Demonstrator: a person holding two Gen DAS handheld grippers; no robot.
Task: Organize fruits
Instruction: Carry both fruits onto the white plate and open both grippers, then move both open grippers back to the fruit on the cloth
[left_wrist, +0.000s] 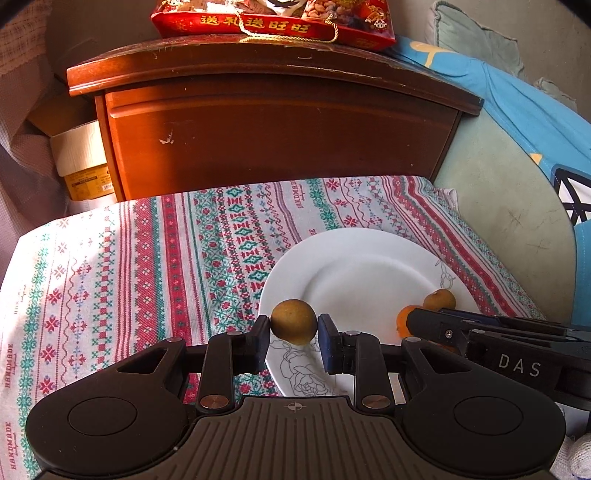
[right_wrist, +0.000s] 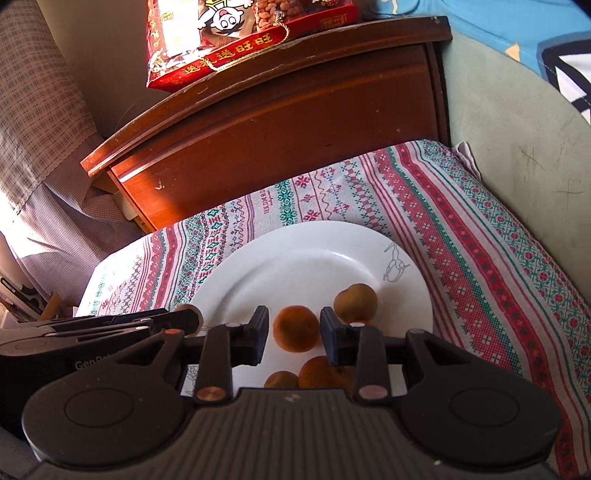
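A white plate lies on the patterned cloth; it also shows in the right wrist view. My left gripper is shut on a greenish-brown round fruit, held just above the plate's left rim. My right gripper holds an orange fruit between its fingers over the plate; small gaps show at the pads. A greenish fruit and two more orange fruits lie on the plate. In the left wrist view the right gripper reaches in from the right.
A brown wooden nightstand stands behind the cloth-covered surface, with a red snack bag on top. A green cushioned seat edge and blue fabric lie to the right. Cardboard boxes sit at left.
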